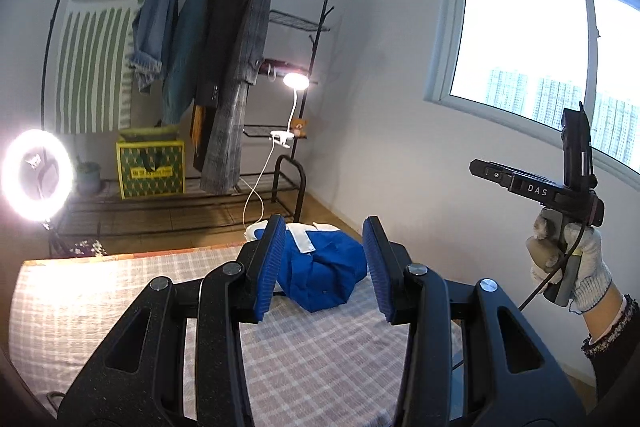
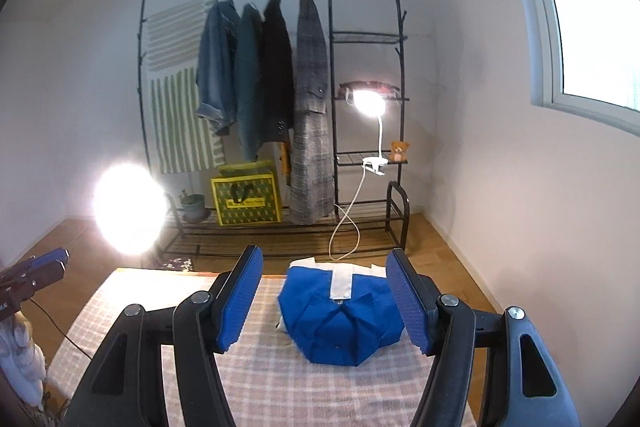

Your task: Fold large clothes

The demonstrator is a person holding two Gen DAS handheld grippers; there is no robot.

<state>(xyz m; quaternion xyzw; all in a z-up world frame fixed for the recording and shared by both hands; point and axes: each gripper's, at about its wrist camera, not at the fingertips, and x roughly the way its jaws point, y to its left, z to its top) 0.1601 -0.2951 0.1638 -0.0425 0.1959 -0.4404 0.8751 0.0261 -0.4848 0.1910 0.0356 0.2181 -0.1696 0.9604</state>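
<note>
A blue garment (image 1: 324, 275) with white trim lies folded in a compact bundle at the far end of the table (image 1: 120, 299), which has a checked cloth on it. My left gripper (image 1: 324, 221) hovers above the near part of the table, open, with nothing between its blue pads. The right gripper (image 1: 480, 169) is raised at the right, held in a gloved hand (image 1: 576, 267). In the right wrist view the garment (image 2: 340, 319) lies ahead of the open, empty right gripper (image 2: 324, 253). The left gripper (image 2: 44, 263) shows at the left edge over the table (image 2: 280, 387).
A black clothes rack (image 2: 396, 67) with several hanging coats (image 2: 312, 107) stands by the far wall. A ring light (image 1: 36, 175) glares at the left, and a clip lamp (image 2: 370, 103) shines on the rack. A yellow-green bag (image 2: 246, 199) and a plant pot (image 2: 194, 207) sit low. A window (image 1: 540, 39) is at the right.
</note>
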